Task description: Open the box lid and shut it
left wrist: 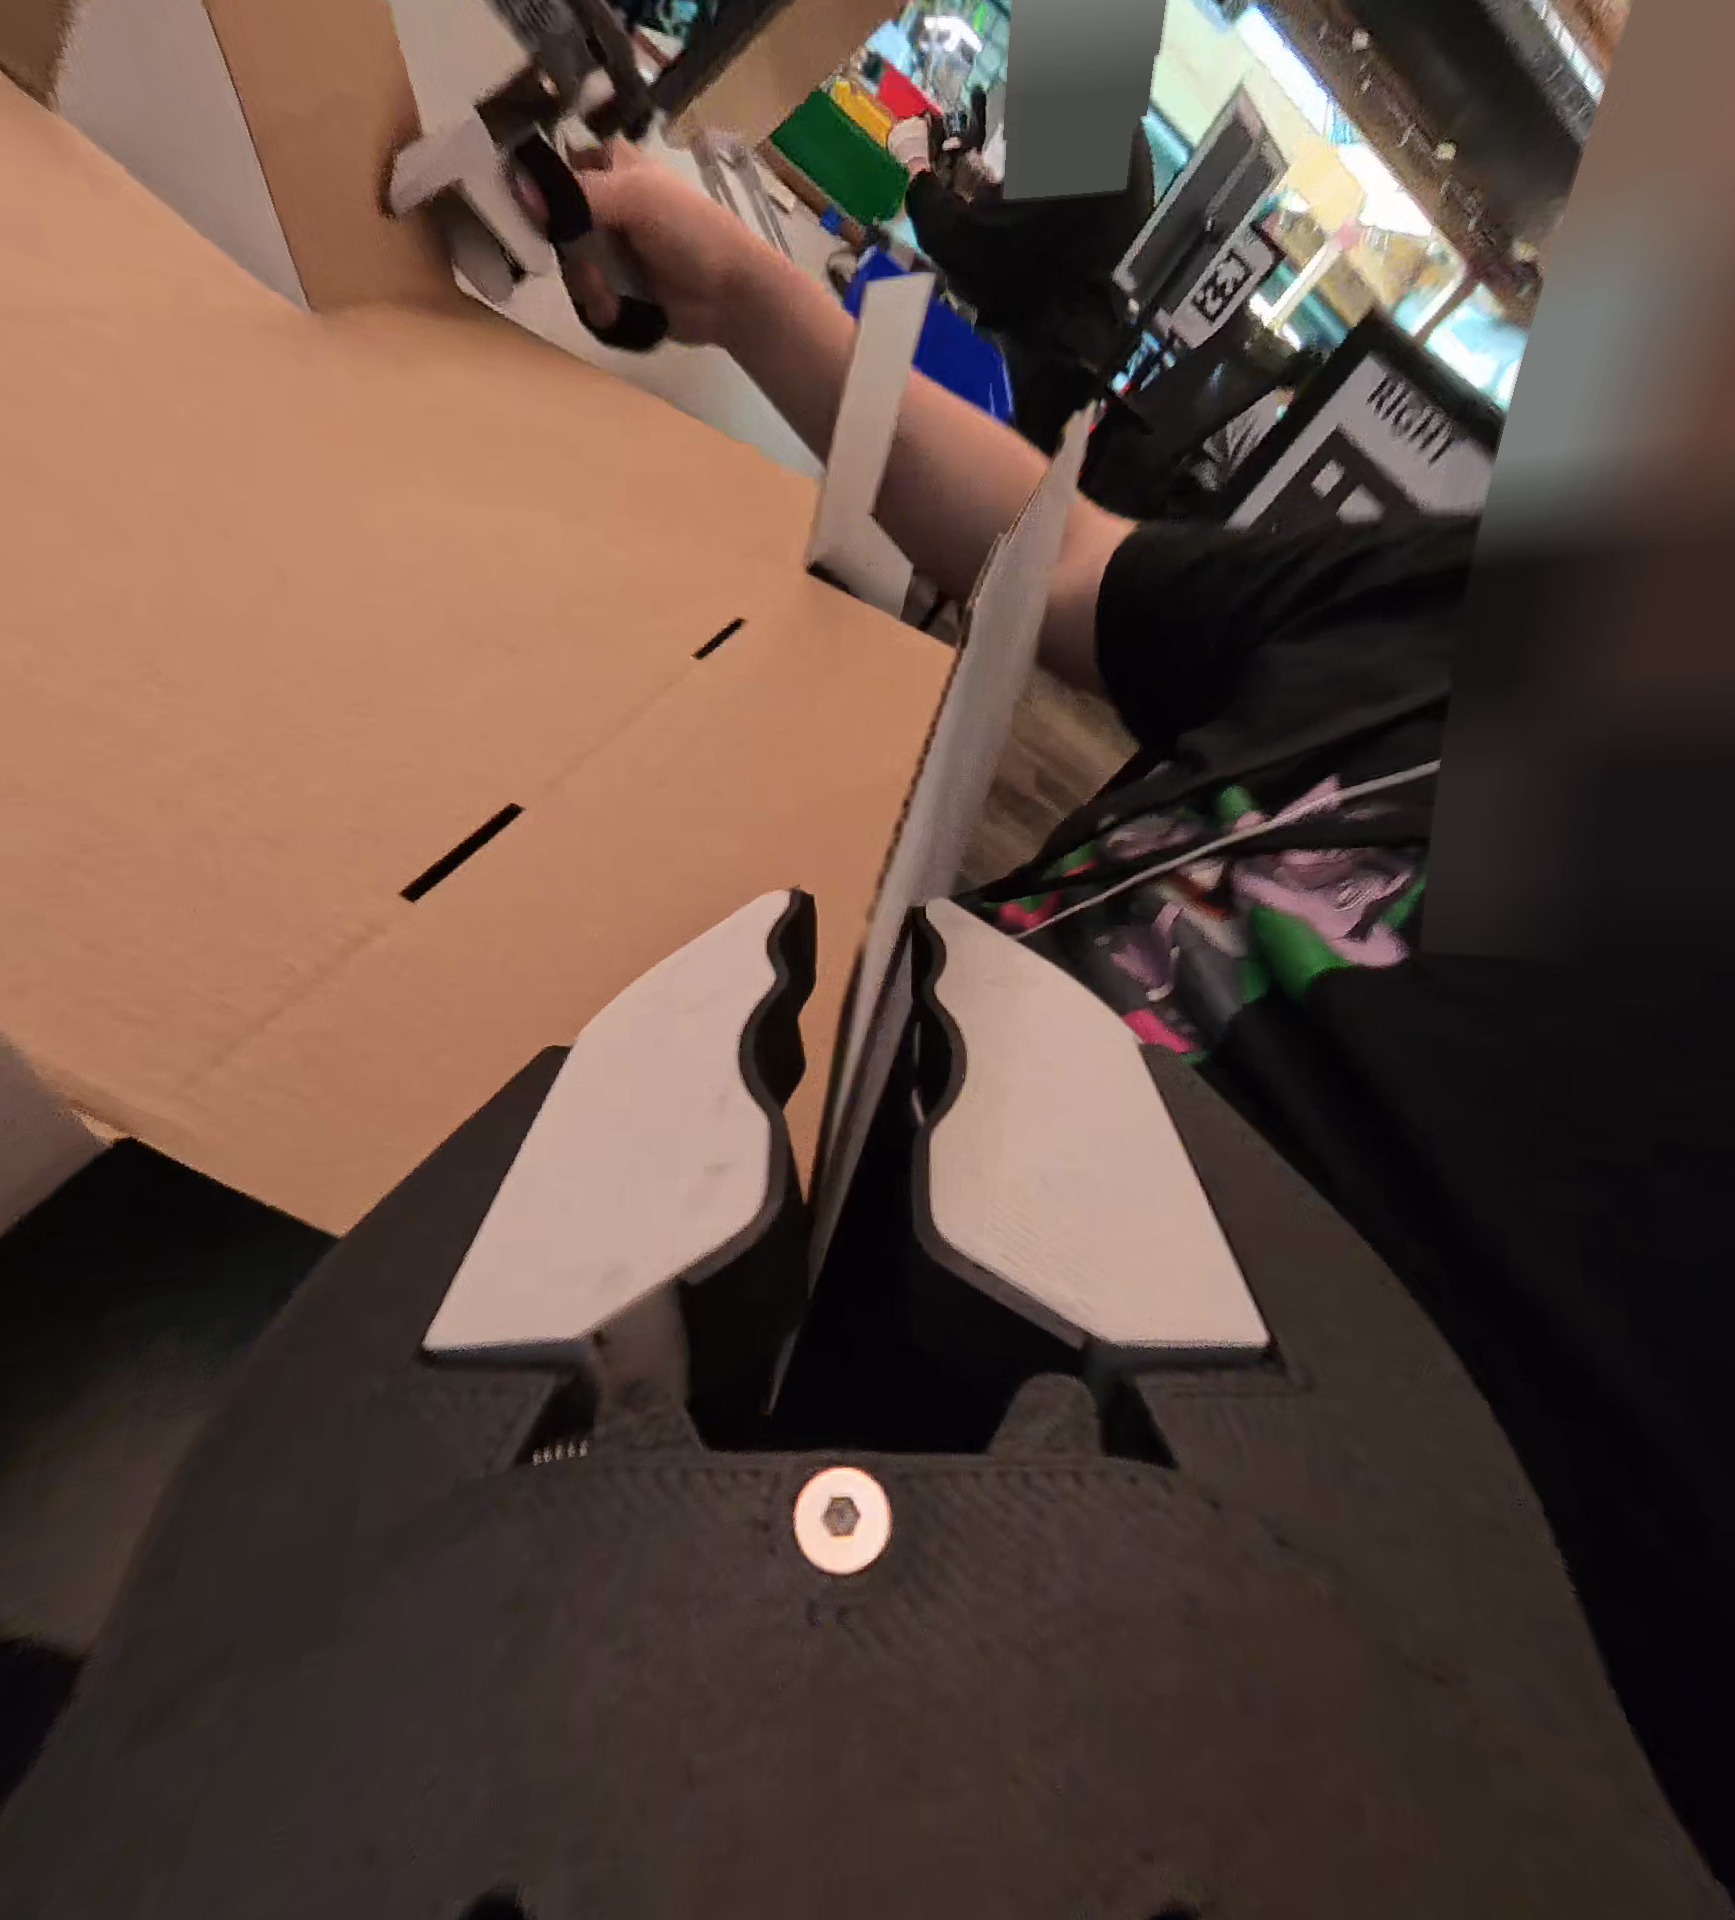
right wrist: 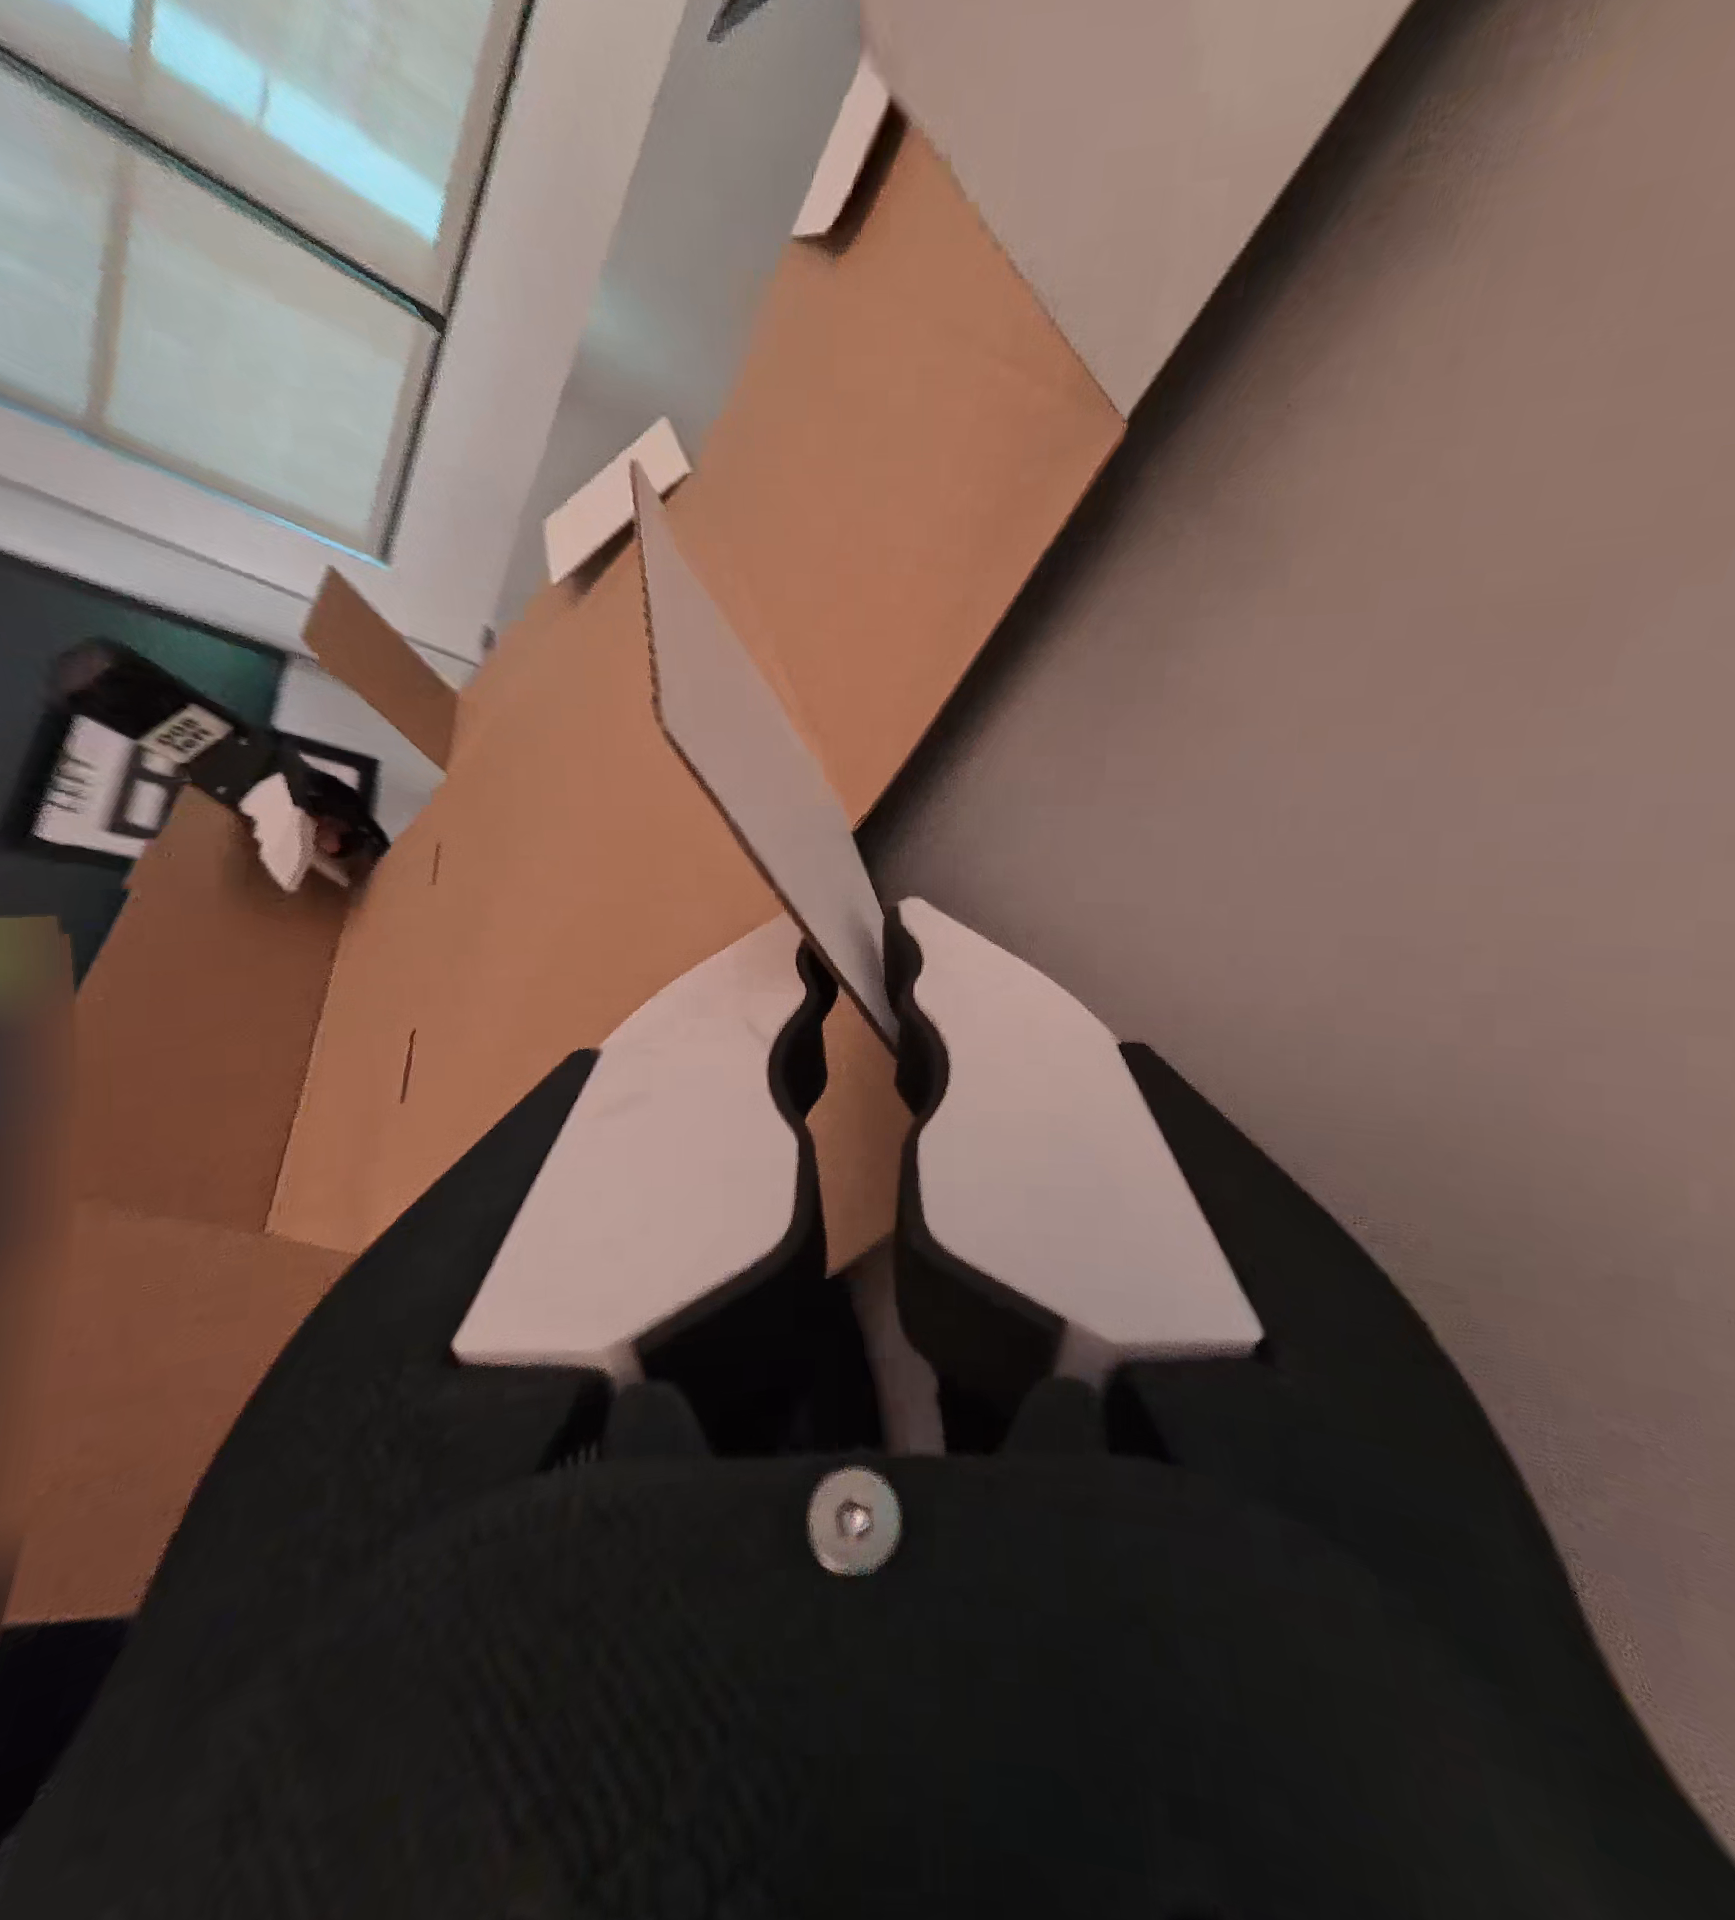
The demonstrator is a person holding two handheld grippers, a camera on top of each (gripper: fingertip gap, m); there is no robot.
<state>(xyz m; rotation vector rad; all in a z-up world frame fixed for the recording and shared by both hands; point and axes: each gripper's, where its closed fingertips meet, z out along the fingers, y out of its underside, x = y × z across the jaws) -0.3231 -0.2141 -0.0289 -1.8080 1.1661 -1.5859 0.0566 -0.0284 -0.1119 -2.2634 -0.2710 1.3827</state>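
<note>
Your box lid (left wrist: 343,582) is up and open, so the first half looks done; what is left is to fold it down and tuck it shut. It is a big brown cardboard sheet with white flaps and small dark slots, filling the left and middle of both views. Your left gripper (left wrist: 858,920) is nearly closed on a thin white flap edge (left wrist: 988,727). Your right gripper (right wrist: 852,940) pinches another white flap (right wrist: 738,717), though the blur makes the grip hard to judge.
</note>
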